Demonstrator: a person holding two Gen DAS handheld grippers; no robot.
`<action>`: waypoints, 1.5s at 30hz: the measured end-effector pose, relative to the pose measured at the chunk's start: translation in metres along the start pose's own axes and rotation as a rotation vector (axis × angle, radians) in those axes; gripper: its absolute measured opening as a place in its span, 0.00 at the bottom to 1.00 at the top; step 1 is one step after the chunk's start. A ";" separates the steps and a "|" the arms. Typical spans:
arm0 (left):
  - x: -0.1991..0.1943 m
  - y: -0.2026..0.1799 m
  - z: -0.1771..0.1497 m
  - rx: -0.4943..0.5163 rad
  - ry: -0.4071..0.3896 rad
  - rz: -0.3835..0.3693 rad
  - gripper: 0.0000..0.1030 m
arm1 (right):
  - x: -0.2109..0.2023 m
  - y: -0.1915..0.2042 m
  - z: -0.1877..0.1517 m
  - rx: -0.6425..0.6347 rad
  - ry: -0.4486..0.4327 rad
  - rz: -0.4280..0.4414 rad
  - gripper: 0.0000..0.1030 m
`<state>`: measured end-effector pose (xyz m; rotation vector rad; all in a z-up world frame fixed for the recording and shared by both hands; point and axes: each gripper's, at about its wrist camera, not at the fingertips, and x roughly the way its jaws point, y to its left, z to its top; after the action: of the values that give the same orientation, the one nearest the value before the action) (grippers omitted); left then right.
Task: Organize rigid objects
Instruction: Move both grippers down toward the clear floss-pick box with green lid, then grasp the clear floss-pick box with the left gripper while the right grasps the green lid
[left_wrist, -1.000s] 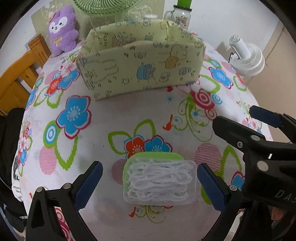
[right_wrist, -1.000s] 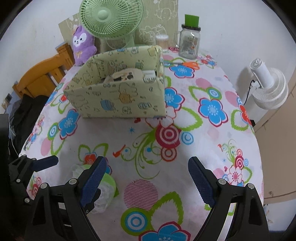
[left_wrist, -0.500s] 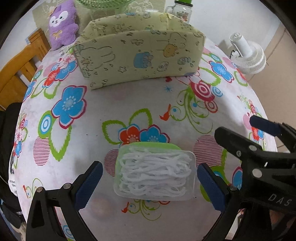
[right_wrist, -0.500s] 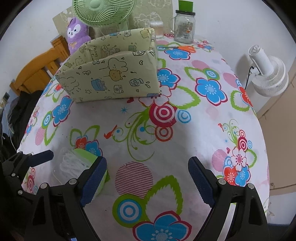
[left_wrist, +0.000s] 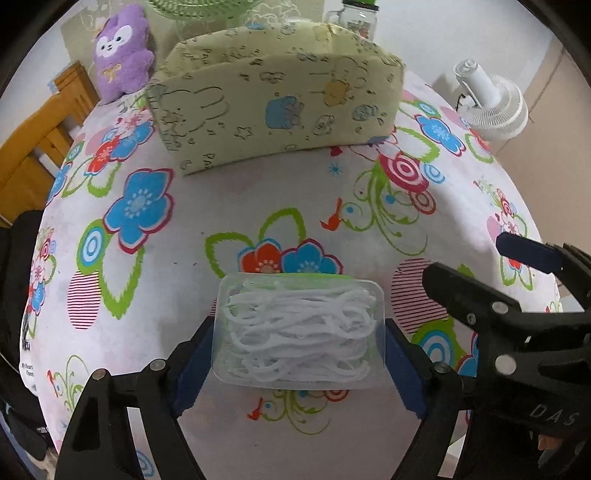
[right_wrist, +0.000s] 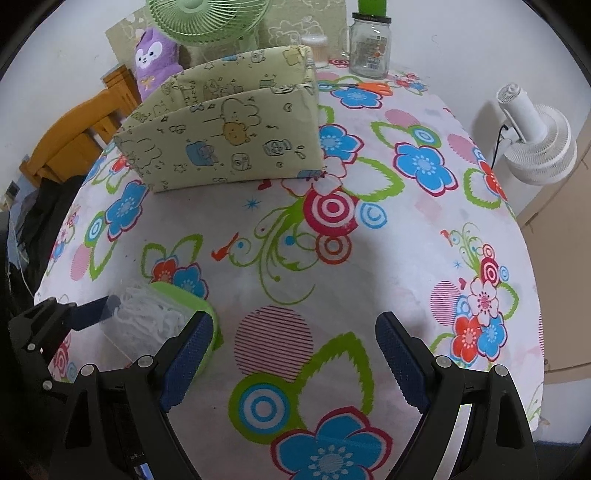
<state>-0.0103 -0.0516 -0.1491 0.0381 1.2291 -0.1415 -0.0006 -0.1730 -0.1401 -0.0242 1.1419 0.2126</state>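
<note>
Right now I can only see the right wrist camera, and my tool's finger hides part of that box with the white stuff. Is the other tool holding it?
Observer: Yes. The left tool is shut on the clear box, with one pad pressed on each short side.
Operator: What's the white stuff?
Observer: Thin white pieces in a tangle fill it under a clear lid. They look like floss picks, but I can't be sure.
Operator: Is my tool bumping it?
Observer: No. In the left wrist view the right tool sits off to the box's right, with a gap of tablecloth between them.
</note>
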 end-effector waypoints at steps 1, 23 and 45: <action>-0.001 0.002 0.000 0.002 0.000 0.002 0.84 | 0.000 0.002 0.000 -0.003 -0.002 0.002 0.89; -0.004 0.064 -0.017 -0.005 0.010 0.078 0.84 | 0.020 0.058 0.007 -0.033 0.042 0.047 0.89; 0.006 0.100 -0.011 0.091 0.024 0.061 0.84 | 0.052 0.102 0.004 0.126 0.114 -0.047 0.90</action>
<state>-0.0058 0.0481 -0.1632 0.1571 1.2431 -0.1439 0.0050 -0.0642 -0.1765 0.0488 1.2654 0.0977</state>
